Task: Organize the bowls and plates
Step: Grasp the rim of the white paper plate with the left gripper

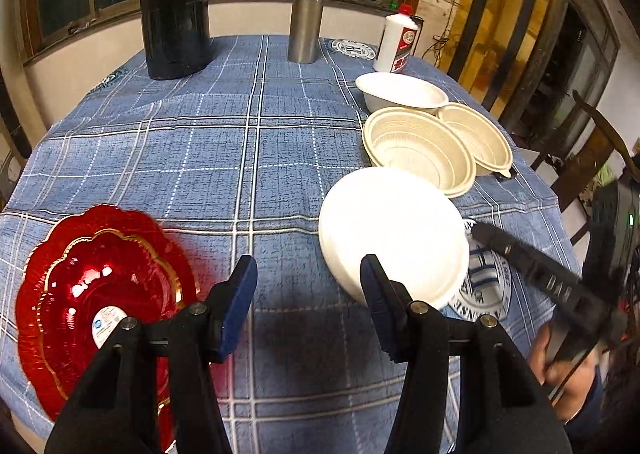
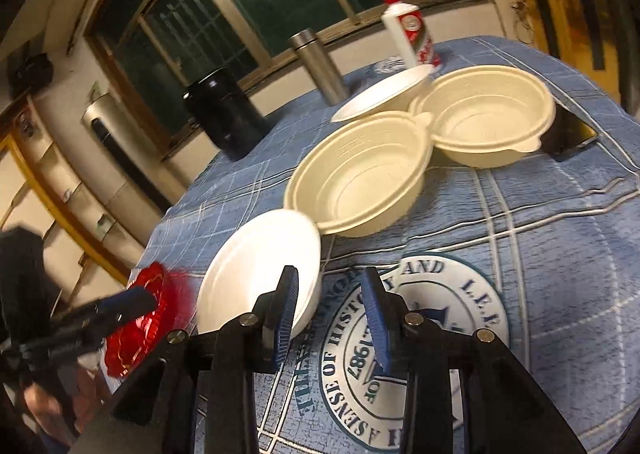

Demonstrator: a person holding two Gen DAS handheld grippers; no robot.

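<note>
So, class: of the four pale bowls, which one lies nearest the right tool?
The smooth white bowl, beside the right tool; the other three sit farther back.

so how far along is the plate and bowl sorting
Done: the red plates seem to sit as a stack, though edges are blurred. In hand: nothing; the left gripper and right gripper are both open and empty, near the closest white bowl. Left: that bowl, two cream bowls and the far white bowl are unstacked, side by side.
</note>
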